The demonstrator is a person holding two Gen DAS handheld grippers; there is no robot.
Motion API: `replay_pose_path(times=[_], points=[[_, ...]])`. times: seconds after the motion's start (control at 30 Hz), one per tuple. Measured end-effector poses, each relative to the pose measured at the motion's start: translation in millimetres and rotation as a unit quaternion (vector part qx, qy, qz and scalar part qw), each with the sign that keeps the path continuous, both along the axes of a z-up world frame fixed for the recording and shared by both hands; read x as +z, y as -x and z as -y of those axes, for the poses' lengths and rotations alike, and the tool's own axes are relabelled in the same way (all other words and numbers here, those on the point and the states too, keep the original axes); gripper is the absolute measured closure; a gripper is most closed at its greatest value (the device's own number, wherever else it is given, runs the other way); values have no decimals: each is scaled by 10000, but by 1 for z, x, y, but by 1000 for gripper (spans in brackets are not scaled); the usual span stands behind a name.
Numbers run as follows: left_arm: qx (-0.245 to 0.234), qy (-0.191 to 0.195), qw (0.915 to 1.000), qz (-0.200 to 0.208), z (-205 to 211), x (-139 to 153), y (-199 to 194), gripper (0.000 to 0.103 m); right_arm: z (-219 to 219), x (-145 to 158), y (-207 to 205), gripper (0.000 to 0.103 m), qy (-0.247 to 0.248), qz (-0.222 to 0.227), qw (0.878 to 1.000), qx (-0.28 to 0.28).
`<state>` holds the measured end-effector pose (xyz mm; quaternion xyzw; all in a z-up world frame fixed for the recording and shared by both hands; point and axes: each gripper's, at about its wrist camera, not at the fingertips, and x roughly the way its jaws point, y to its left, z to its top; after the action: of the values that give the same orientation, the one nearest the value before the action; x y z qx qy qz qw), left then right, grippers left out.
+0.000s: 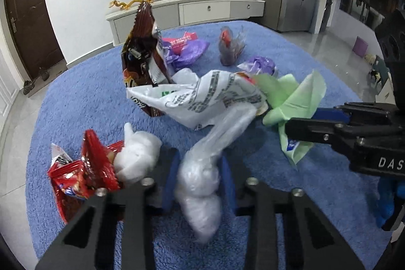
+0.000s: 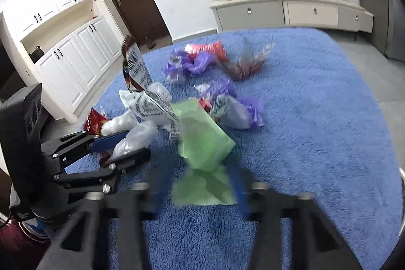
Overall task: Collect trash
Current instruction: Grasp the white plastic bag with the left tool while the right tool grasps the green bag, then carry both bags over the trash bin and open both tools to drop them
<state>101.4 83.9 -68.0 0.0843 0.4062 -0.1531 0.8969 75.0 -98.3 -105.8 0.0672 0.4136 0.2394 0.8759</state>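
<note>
The left gripper (image 1: 197, 184) pinches the clear plastic bag (image 1: 202, 184), which stretches away toward the printed white bag (image 1: 202, 98) on the blue rug (image 1: 76, 98), while the right gripper (image 2: 200, 191) (nearer the pile's right side) clamps the green bag (image 2: 202, 143) between its jaws.

- Clear bag (image 1: 200, 184): crumpled, translucent, pinched between blue pads, its tail running up to the printed bag.
- Green wrapper (image 2: 202, 143): creased, pale green, clamped between pads.
- Printed white bag (image 1: 202, 98): crumpled, mid-rug.
- Brown snack bag (image 1: 144, 52): upright, torn open.
- Red wrappers (image 1: 81, 173): crumpled, near rug edge.
- Purple bags (image 2: 192, 65): scattered farther back.
</note>
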Motion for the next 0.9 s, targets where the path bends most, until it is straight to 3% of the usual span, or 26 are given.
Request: replay_pose_path(times=[0.23,0.4,0.63,0.77,0.9], points=[[-187,190,9994,241,9,24,26,77,20,18,28,81,-223,256,9994,22],[-439,478,9972,364,36,51,41,77,63,40,54,82,-438,546,9970,-338],[-1350,810,9871,289,143,76,37,77,191,54,86,82,-301,780,9813,-1736],[-1909,1050,9759,-105,233,74,19,77,280,35,91,82,12,471,9633,-2642],[-2256,1102,9663,-562,320,58,-6,77,340,5,80,81,191,-11,9508,-3094]])
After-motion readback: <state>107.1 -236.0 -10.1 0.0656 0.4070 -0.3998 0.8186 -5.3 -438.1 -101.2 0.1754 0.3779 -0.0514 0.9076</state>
